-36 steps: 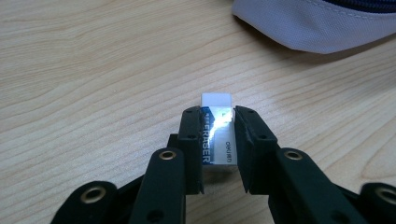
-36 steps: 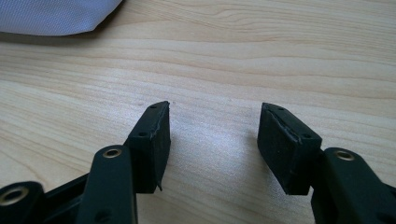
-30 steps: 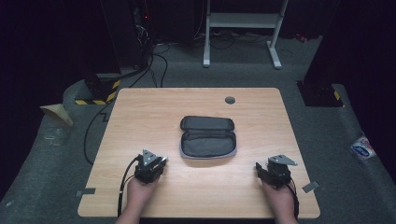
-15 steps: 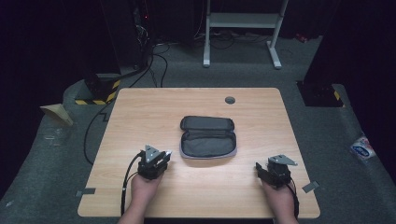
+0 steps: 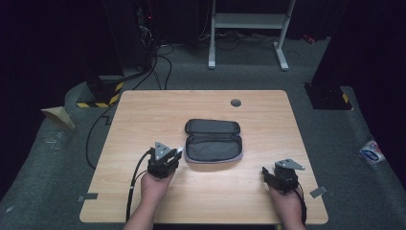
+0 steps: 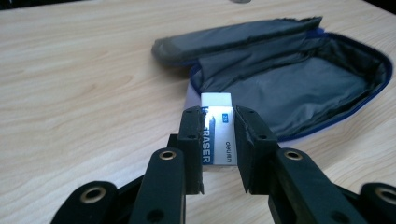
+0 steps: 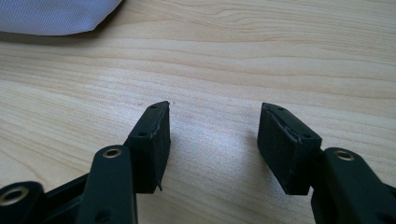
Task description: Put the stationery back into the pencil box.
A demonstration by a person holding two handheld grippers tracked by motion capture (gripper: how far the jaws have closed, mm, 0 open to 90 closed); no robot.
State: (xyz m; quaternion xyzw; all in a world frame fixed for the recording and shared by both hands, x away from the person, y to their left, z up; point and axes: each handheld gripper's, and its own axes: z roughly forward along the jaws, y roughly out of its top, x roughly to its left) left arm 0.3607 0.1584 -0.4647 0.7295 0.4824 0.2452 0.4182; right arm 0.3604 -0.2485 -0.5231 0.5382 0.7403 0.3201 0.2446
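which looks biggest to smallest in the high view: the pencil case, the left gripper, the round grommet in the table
1. pencil case, lying open, clearly the largest.
2. left gripper, noticeably smaller than the case; it sits a little nearer the camera, yet the gap is too wide to change the order.
3. round grommet, a small dark disc, smallest by far.

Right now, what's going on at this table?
A person holds a gripper in each hand. The left gripper is shut on a white eraser, close to the near edge of an open grey pencil case lying mid-table. The eraser is not yet inside the case. The right gripper sits off to the side with its fingers open over bare wooden table, holding nothing.
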